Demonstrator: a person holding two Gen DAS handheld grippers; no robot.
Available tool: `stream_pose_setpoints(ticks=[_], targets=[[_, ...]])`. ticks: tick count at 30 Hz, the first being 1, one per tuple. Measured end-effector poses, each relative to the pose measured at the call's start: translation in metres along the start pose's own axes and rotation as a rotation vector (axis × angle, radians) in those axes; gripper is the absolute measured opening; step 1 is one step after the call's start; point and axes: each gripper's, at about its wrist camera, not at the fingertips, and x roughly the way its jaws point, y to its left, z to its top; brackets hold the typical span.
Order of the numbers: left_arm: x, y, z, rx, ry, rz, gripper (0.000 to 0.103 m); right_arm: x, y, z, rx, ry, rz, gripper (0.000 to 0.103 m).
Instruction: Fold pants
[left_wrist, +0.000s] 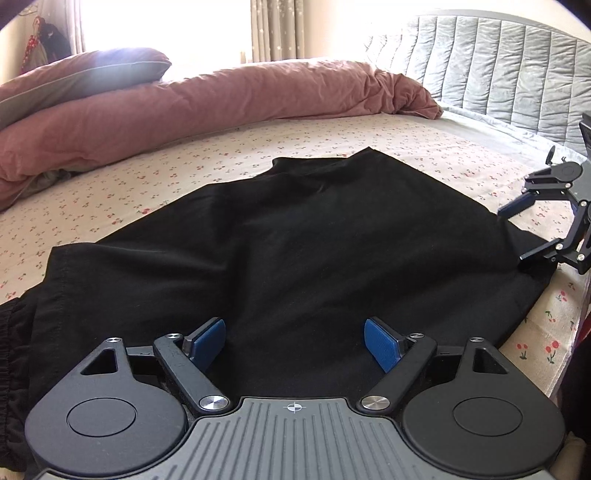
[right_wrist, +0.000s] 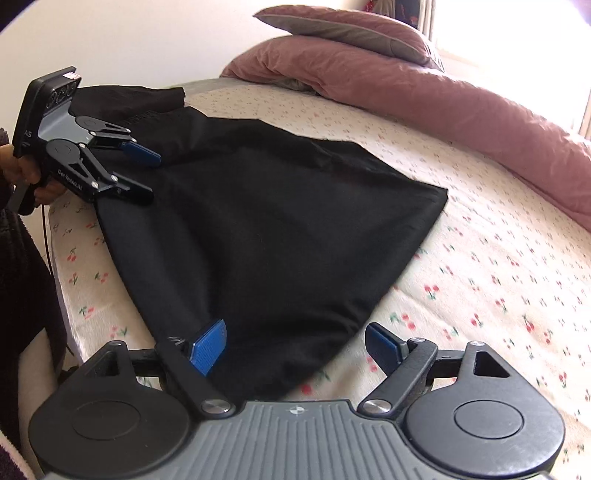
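A cherry-print bed sheet (left_wrist: 332, 136) carries the black pants (left_wrist: 295, 229), spread across the middle of both views. The left gripper (left_wrist: 294, 345) and the right gripper (right_wrist: 295, 347) both gape empty over the near hem, probably to pinch it for folding.

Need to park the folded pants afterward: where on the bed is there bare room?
Bare floral sheet lies between the black pants and the pink duvet, widest beside the right hand-held gripper. The near mattress edge by the left hand-held gripper is cramped.
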Motion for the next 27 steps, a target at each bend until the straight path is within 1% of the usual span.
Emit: stream_pose_setpoints(ticks=[3,5,6,8,9,10,11,12,13,14,17,18,21,22,25,27], targets=[[-0.005,-0.001,0.009,-0.044,-0.016,-0.026,0.085,-0.012,-0.011,-0.001,0.065,0.046,-0.013,0.08],[-0.009,-0.005,0.013,-0.065,-0.037,-0.058,0.086,-0.021,-0.015,0.003,0.128,0.042,-0.014,0.08],[-0.01,-0.008,0.015,-0.071,-0.043,-0.07,0.086,-0.024,-0.018,0.005,0.166,0.04,-0.001,0.08],[-0.01,-0.017,0.019,-0.073,-0.054,-0.096,0.087,-0.028,-0.024,0.01,0.278,0.024,0.07,0.08],[-0.01,-0.023,0.021,-0.07,-0.058,-0.109,0.087,-0.028,-0.026,0.011,0.324,0.023,0.109,0.077],[-0.009,-0.028,0.022,-0.068,-0.062,-0.124,0.087,-0.027,-0.029,0.012,0.366,0.03,0.147,0.071],[-0.008,-0.033,0.023,-0.067,-0.065,-0.137,0.087,-0.025,-0.03,0.012,0.401,0.044,0.177,0.068],[-0.007,-0.037,0.024,-0.068,-0.066,-0.151,0.087,-0.022,-0.031,0.012,0.431,0.06,0.196,0.062],[-0.005,-0.043,0.024,-0.067,-0.067,-0.166,0.087,-0.018,-0.033,0.011,0.47,0.082,0.217,0.058],[-0.004,-0.048,0.024,-0.067,-0.068,-0.179,0.087,-0.016,-0.036,0.009,0.502,0.097,0.231,0.057],[0.0,-0.065,0.023,-0.049,-0.064,-0.219,0.087,-0.008,-0.044,-0.001,0.6,0.142,0.246,0.05],[0.001,-0.072,0.023,-0.034,-0.067,-0.227,0.087,-0.006,-0.047,-0.005,0.634,0.149,0.263,0.045],[0.004,-0.091,0.021,0.019,-0.066,-0.246,0.087,-0.004,-0.048,-0.01,0.672,0.169,0.337,0.03],[0.005,-0.098,0.022,0.04,-0.066,-0.253,0.087,-0.004,-0.047,-0.01,0.675,0.171,0.343,0.024],[0.007,-0.114,0.023,0.078,-0.072,-0.268,0.087,-0.006,-0.047,-0.005,0.696,0.148,0.352,0.013],[0.009,-0.123,0.026,0.094,-0.08,-0.277,0.087,-0.011,-0.047,0.0,0.698,0.116,0.365,0.011]])
